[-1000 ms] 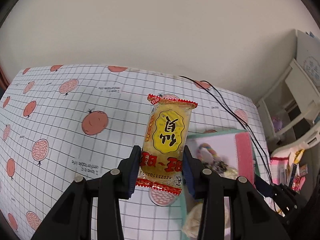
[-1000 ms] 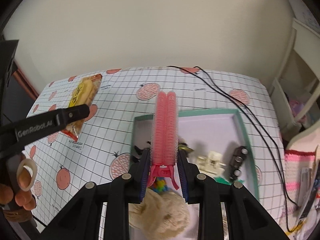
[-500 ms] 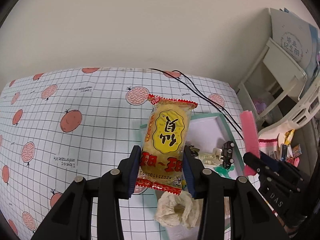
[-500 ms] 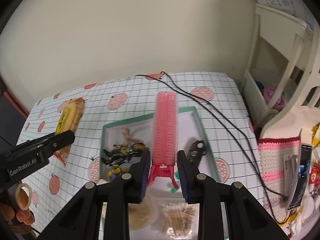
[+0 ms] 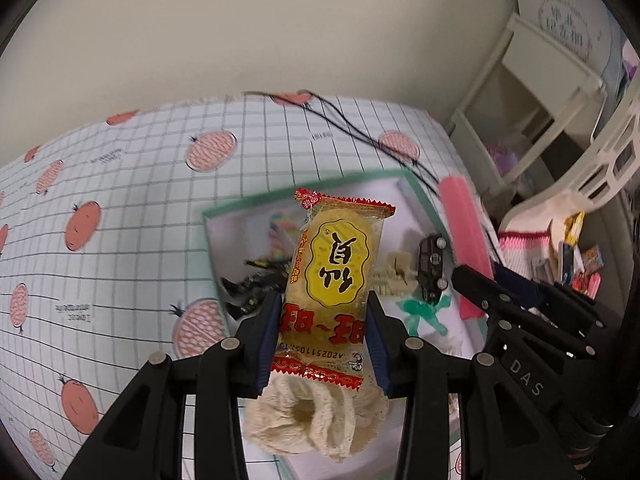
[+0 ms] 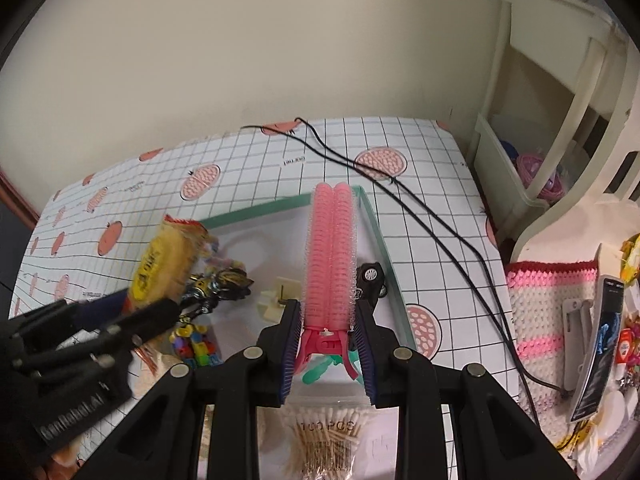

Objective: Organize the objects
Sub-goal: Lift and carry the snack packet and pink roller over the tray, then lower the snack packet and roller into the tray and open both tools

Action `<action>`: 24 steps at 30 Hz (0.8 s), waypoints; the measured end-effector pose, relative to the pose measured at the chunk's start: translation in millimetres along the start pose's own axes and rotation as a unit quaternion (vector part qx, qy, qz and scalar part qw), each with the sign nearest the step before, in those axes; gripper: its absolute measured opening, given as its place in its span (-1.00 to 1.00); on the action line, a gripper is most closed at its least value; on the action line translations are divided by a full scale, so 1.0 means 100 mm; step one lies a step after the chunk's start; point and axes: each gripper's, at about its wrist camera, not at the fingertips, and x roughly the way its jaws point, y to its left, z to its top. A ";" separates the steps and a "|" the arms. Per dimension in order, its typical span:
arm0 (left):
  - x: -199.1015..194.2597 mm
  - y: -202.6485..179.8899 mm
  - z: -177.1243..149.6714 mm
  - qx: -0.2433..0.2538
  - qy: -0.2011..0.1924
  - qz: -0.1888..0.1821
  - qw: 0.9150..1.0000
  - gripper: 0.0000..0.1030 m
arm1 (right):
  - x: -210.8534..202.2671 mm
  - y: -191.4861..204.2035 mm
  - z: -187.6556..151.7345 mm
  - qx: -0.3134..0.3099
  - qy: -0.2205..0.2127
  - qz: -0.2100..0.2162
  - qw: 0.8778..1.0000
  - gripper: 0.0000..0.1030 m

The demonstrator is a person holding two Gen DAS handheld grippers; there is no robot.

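My left gripper (image 5: 322, 336) is shut on a yellow snack packet (image 5: 336, 276) with red ends, held upright above a green-rimmed tray (image 5: 256, 202). The right gripper (image 6: 330, 344) is shut on a pink hair-roller clip (image 6: 331, 256), also over the tray (image 6: 374, 224). In the left wrist view the pink clip (image 5: 464, 240) shows at the tray's right side. The right wrist view has the snack packet (image 6: 166, 258) at the left. In the tray lie a black toy car (image 5: 432, 268), a beige block piece (image 5: 394, 276), a green figure (image 5: 424, 312) and a cream knitted item (image 5: 308, 416).
A black cable (image 6: 420, 216) runs across the checked tablecloth (image 5: 120, 208) past the tray's right edge. A bag of cotton swabs (image 6: 326, 440) lies near the front. To the right stand white shelves (image 6: 552, 120) and a pink crocheted mat (image 6: 548, 312) with clutter.
Both grippers have swung right and come over the tray, each keeping its object. The snack packet and pink clip now sit closer together above the tray.
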 end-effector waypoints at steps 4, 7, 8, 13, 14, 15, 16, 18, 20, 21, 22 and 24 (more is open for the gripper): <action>0.15 -0.04 -0.02 0.000 0.020 -0.002 1.000 -0.18 | 0.10 0.00 -0.02 0.000 0.010 -0.001 1.000 -0.43; 0.23 -0.05 -0.05 -0.001 0.029 -0.002 1.000 -0.18 | 0.18 -0.01 -0.02 0.003 0.018 0.000 1.000 -0.43; 0.26 -0.06 -0.06 0.000 0.031 -0.001 1.000 -0.18 | 0.20 -0.01 -0.03 0.004 0.020 0.000 1.000 -0.43; 0.32 -0.11 -0.08 0.007 0.036 0.005 0.999 -0.18 | 0.27 0.00 -0.03 0.001 0.028 -0.006 1.000 -0.43; 0.33 -0.11 -0.08 0.007 0.037 0.005 0.999 -0.18 | 0.28 0.01 -0.04 -0.001 0.028 -0.007 1.000 -0.43; 0.34 -0.11 -0.08 0.006 0.038 0.006 0.999 -0.18 | 0.29 0.01 -0.04 -0.003 0.028 -0.011 1.000 -0.43; 0.35 -0.10 -0.08 0.005 0.039 0.005 0.999 -0.18 | 0.29 0.02 -0.04 -0.004 0.028 -0.011 1.000 -0.43; 0.37 -0.08 -0.09 0.001 0.040 0.005 0.999 -0.18 | 0.31 0.02 -0.04 -0.003 0.030 -0.010 1.000 -0.43; 0.38 -0.08 -0.09 -0.001 0.040 0.007 0.999 -0.18 | 0.32 0.02 -0.04 -0.003 0.031 -0.010 0.999 -0.43; 0.38 -0.08 -0.08 -0.003 0.040 0.006 0.999 -0.18 | 0.32 0.02 -0.04 -0.003 0.032 -0.009 0.999 -0.42; 0.37 -0.07 -0.08 -0.005 0.039 0.004 0.999 -0.18 | 0.32 0.03 -0.04 -0.003 0.032 -0.010 0.999 -0.42; 0.37 -0.08 -0.07 -0.007 0.038 0.001 0.999 -0.18 | 0.32 0.03 -0.04 -0.003 0.032 -0.010 0.999 -0.42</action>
